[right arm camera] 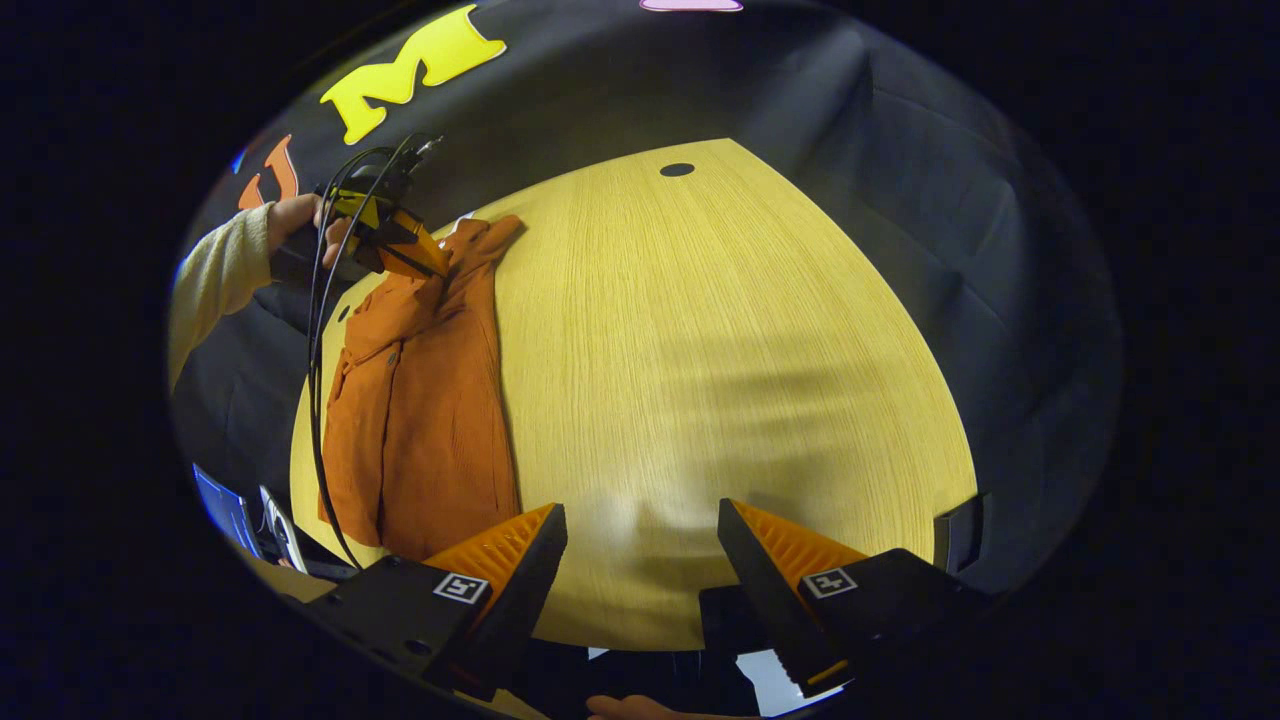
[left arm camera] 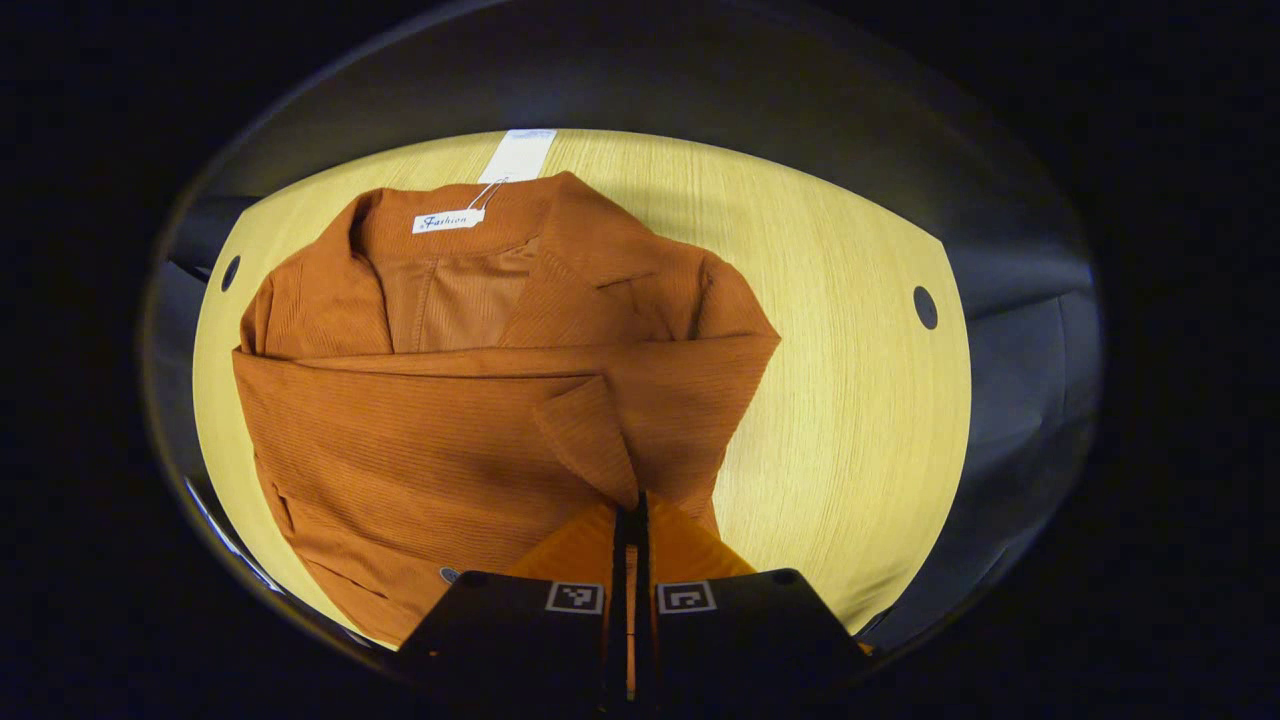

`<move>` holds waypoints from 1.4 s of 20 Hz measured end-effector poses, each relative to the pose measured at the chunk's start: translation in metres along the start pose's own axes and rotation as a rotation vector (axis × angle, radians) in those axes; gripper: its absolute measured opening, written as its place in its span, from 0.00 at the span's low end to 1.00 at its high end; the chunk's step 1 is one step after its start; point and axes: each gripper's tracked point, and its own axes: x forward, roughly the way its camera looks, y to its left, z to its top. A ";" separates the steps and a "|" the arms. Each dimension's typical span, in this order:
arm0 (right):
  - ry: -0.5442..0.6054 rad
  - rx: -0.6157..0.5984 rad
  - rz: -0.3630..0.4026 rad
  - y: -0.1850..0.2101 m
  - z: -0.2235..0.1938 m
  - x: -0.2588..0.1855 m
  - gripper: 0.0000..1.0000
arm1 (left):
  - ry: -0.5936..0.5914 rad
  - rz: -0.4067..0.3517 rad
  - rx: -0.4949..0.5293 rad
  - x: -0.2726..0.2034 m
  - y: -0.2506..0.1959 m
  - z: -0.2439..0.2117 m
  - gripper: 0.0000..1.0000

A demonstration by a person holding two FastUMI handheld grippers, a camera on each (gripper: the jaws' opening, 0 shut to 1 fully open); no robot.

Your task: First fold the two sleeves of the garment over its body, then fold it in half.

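Note:
The orange corduroy jacket (left arm camera: 430, 420) lies on the wooden table (left arm camera: 850, 400), collar and white tag at the far end. One sleeve (left arm camera: 590, 430) lies folded across the body, and its cuff runs into the tips of my left gripper (left arm camera: 630, 515), which is shut on it. In the right gripper view the jacket (right arm camera: 420, 420) lies at the table's left side, with the left gripper (right arm camera: 405, 245) and a hand (right arm camera: 295, 215) holding it at the jacket's far end. My right gripper (right arm camera: 640, 525) hovers open over bare table (right arm camera: 720, 350), well to the right of the jacket.
Round cable holes (left arm camera: 925, 307) (right arm camera: 677, 169) sit near the table's edges. Black cables (right arm camera: 318, 400) hang from the left gripper along the jacket's left side. A white paper strip (left arm camera: 517, 155) lies beyond the collar. Black cloth walls surround the table.

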 end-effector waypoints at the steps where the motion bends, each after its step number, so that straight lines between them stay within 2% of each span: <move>1: 0.000 0.009 -0.002 0.000 0.001 0.000 0.97 | -0.002 -0.009 -0.007 0.000 -0.002 0.000 0.08; 4: -0.003 0.032 -0.025 -0.005 0.001 0.002 0.97 | 0.025 -0.060 -0.025 -0.007 -0.012 -0.012 0.19; 5: -0.006 0.039 -0.029 -0.004 0.001 0.001 0.97 | 0.033 -0.073 -0.032 -0.010 -0.015 -0.016 0.35; 6: -0.009 0.047 -0.030 -0.004 0.003 0.001 0.98 | 0.038 -0.078 -0.034 -0.013 -0.017 -0.020 0.31; 7: -0.011 0.052 -0.034 -0.003 0.003 0.001 0.94 | 0.035 -0.080 -0.034 -0.015 -0.017 -0.021 0.45; 8: -0.017 0.051 -0.046 -0.005 0.003 0.001 0.97 | 0.032 -0.084 -0.028 -0.020 -0.019 -0.023 0.60; 9: -0.023 0.049 -0.061 -0.006 0.005 0.000 0.98 | 0.015 -0.087 -0.021 -0.026 -0.021 -0.023 0.55; 10: -0.026 0.043 -0.066 -0.004 0.005 0.000 0.98 | -0.003 -0.095 -0.009 -0.032 -0.022 -0.023 0.69; 11: -0.026 0.039 -0.069 0.000 0.005 0.000 0.98 | -0.016 -0.108 0.002 -0.038 -0.023 -0.026 0.74; 12: -0.029 0.037 -0.071 0.002 0.005 -0.001 0.98 | -0.027 -0.118 0.006 -0.044 -0.022 -0.030 0.94; 13: -0.031 0.034 -0.067 0.007 0.006 0.000 0.97 | -0.029 -0.126 0.005 -0.053 -0.020 -0.036 0.84; 15: -0.030 0.020 -0.067 0.017 0.005 0.001 0.97 | -0.038 -0.136 0.009 -0.067 -0.012 -0.050 0.87; 17: -0.032 0.001 -0.065 0.025 0.004 0.001 0.97 | -0.068 -0.164 0.058 -0.079 -0.002 -0.065 0.91; 18: -0.034 -0.012 -0.060 0.033 0.004 0.002 0.97 | -0.086 -0.168 0.090 -0.083 0.007 -0.075 1.00; 19: -0.035 -0.028 -0.056 0.039 0.003 0.002 0.97 | -0.095 -0.162 0.113 -0.085 0.021 -0.087 0.93; 20: -0.034 -0.042 -0.050 0.045 0.001 0.003 0.97 | -0.101 -0.155 0.117 -0.088 0.035 -0.100 0.94; 23: -0.025 -0.078 -0.031 0.068 0.000 0.010 0.97 | -0.097 -0.162 0.092 -0.088 0.072 -0.136 0.94; 28: 0.019 -0.135 0.004 0.110 -0.009 0.021 0.97 | -0.056 -0.103 0.012 -0.076 0.149 -0.185 0.94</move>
